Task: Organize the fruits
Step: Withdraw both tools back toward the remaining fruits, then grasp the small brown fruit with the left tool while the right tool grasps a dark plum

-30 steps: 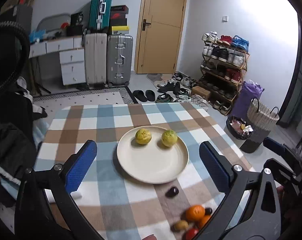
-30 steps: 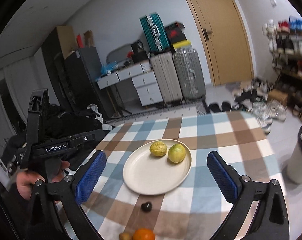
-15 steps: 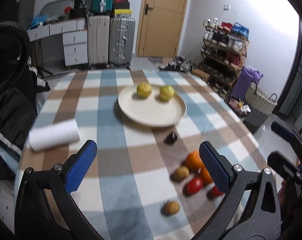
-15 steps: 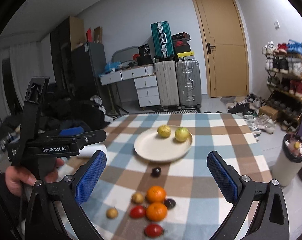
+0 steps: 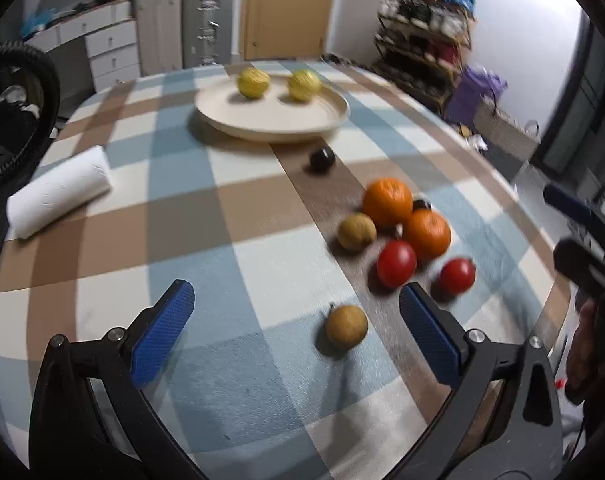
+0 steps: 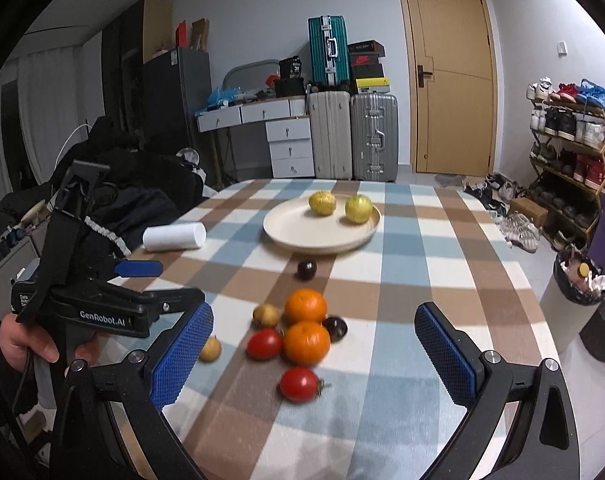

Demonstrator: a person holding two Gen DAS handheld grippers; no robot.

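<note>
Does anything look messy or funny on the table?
Only two yellow fruits sit on the plate. The oranges, tomatoes and small brown fruits lie loose on the tablecloth. Nothing looks spilled or broken.

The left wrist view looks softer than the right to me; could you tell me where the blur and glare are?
Left wrist view: smeared throughout, plate and tomatoes soft, window glare upper right. Right wrist view: background sharp, only the near oranges blurred.

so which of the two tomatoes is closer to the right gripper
The lone tomato, nearest the right gripper; the other tomato lies farther, touching an orange.
</note>
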